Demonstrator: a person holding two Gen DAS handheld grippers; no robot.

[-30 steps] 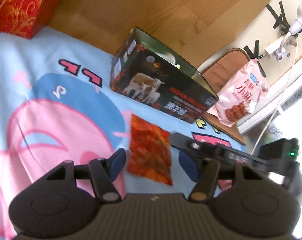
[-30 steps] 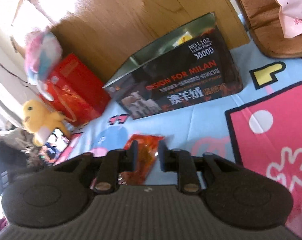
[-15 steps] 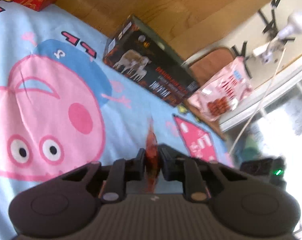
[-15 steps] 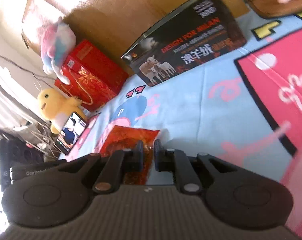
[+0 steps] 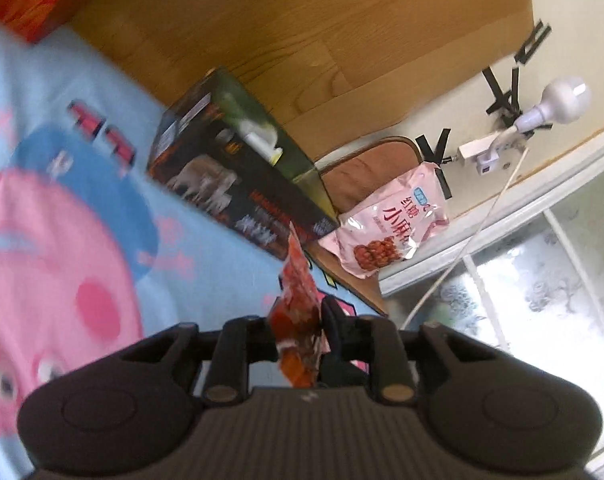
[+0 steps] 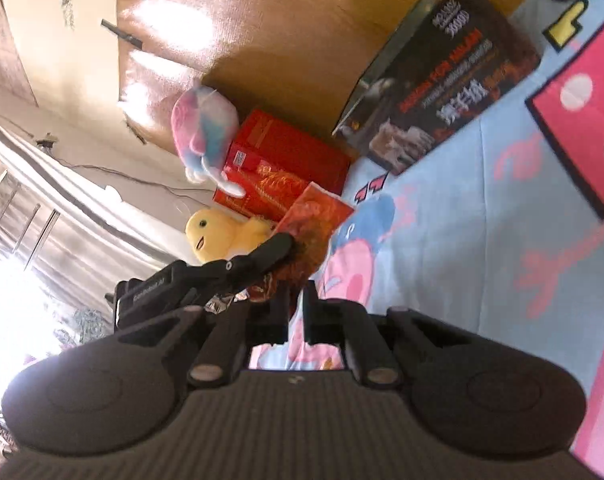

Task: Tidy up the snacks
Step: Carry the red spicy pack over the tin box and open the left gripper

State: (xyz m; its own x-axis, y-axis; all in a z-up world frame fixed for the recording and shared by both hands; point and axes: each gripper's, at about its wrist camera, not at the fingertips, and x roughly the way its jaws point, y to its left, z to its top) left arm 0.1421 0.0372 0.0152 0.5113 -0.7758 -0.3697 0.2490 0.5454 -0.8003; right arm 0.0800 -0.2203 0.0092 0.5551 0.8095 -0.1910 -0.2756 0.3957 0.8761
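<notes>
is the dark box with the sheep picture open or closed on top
Open. In the left wrist view the dark box has no lid on top; its greenish inner wall shows, with something pale inside. What that is cannot be told.

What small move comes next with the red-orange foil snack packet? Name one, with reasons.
Probably carry the red-orange foil snack packet toward the black cardboard box and over its opening. The left hand-held gripper, its jaws having just been closing, pinches the packet clear of the blue cartoon blanket, and the box's top looks open just beyond.
</notes>
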